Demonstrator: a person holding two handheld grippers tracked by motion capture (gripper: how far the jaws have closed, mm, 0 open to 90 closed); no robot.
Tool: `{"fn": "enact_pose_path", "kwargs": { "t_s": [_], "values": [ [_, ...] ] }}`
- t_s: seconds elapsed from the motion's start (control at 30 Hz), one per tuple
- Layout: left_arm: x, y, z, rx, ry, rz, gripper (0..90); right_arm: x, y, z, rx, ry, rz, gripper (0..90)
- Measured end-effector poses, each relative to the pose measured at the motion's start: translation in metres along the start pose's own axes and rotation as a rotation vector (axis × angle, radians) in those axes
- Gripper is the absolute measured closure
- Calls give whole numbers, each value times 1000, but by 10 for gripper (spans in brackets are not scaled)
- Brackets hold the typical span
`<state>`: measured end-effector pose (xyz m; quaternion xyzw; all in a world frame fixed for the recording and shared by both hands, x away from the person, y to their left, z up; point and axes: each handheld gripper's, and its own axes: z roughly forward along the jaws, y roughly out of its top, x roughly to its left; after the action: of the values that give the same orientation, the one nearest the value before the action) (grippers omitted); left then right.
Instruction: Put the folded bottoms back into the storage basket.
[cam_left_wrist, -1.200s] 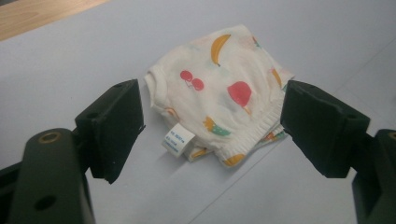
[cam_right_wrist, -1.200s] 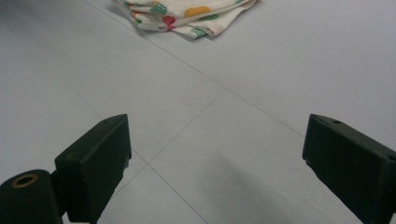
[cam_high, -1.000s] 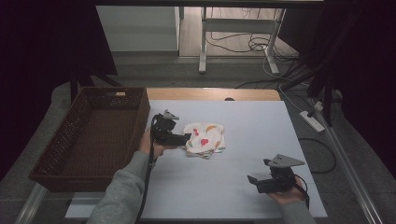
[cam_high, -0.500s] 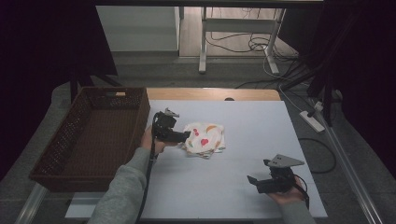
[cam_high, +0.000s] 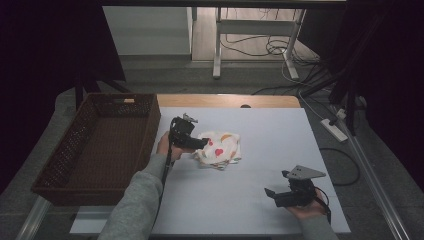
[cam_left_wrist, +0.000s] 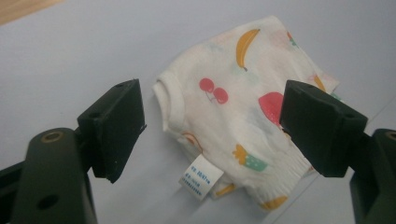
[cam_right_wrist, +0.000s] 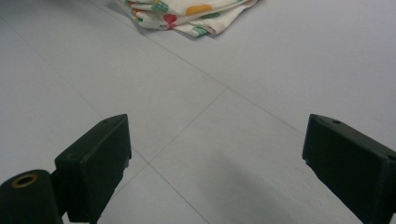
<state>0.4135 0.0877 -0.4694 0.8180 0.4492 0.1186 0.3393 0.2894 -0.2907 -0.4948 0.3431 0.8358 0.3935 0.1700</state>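
A folded white cloth (cam_high: 220, 148) printed with fruit lies on the pale table, with a small white label (cam_left_wrist: 201, 176) sticking out of its near edge. My left gripper (cam_high: 202, 144) hovers just above the cloth's left edge, open, its jaws spread wide to either side of the cloth (cam_left_wrist: 233, 112) in the left gripper view. My right gripper (cam_high: 272, 195) rests low near the table's front right, open and holding nothing. The cloth's folded edge (cam_right_wrist: 187, 14) lies well ahead of it.
A dark wicker basket (cam_high: 75, 170) stands at the table's left side, its rim beside my left forearm. Beyond the table's wooden far edge (cam_high: 225, 100) are desk legs and cables on the floor. A power strip (cam_high: 336, 129) lies off the right edge.
My left gripper has shifted slightly away from me and right, over the cloth's left edge. The right gripper and the cloth have stayed put.
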Motion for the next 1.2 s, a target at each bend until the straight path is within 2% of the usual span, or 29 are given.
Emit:
{"fn": "enact_pose_path", "kwargs": {
  "t_s": [0.13,0.37,0.8,1.2],
  "values": [
    [3,1,12,16,17,6,212,0,0,0,6,1,-3,83],
    [7,2,20,25,14,-1,213,0,0,1,11,5,-5,83],
    [9,1,42,75,37,23,214,0,-1,2,12,7,-5,83],
    [17,1,58,99,40,8,212,0,-1,2,15,9,-1,83]
  ]
}}
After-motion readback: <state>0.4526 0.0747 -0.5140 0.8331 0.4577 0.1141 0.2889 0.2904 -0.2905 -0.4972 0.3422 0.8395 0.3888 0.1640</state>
